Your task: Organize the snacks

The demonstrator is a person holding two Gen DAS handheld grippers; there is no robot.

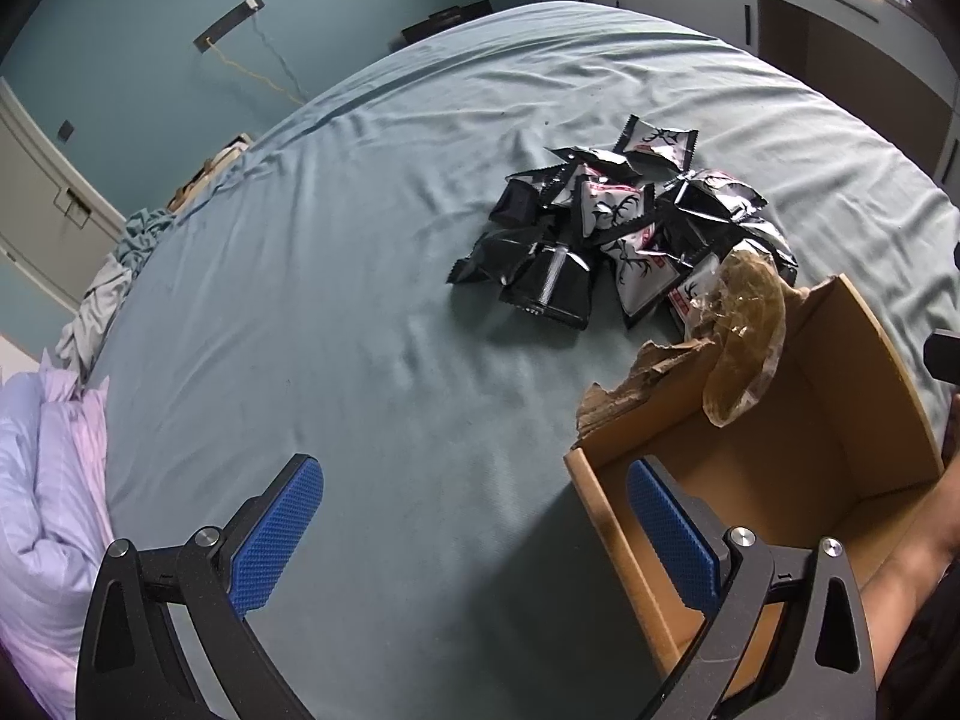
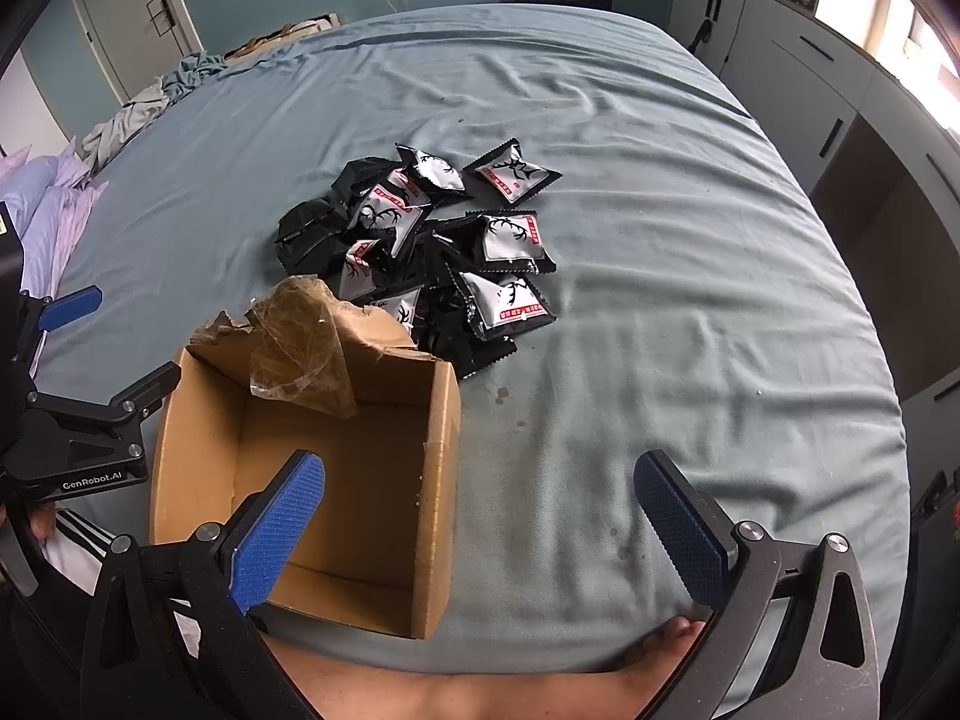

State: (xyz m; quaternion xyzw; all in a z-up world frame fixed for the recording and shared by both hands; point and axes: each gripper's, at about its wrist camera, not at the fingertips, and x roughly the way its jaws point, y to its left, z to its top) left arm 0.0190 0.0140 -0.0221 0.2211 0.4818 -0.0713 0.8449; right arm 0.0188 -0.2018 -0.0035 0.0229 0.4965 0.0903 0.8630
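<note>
Cardboard box [image 2: 312, 456] empty beside snack packets [image 2: 420, 240] — both hand-held grippers spread.

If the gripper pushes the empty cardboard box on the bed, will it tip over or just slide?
The cardboard box looks empty, so it is probably light and would likely slide on the sheet. It is tall and open-topped on soft bedding, so a high push might tip it. Its torn flap would likely bend.

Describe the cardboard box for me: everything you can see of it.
The cardboard box is plain brown corrugated card, open at the top and empty inside. It stands on the blue-grey bedsheet, just nearer than the snack packets. Its far flap is torn and ragged, with crumpled clear tape hanging from it. Neither gripper holds it.
</note>
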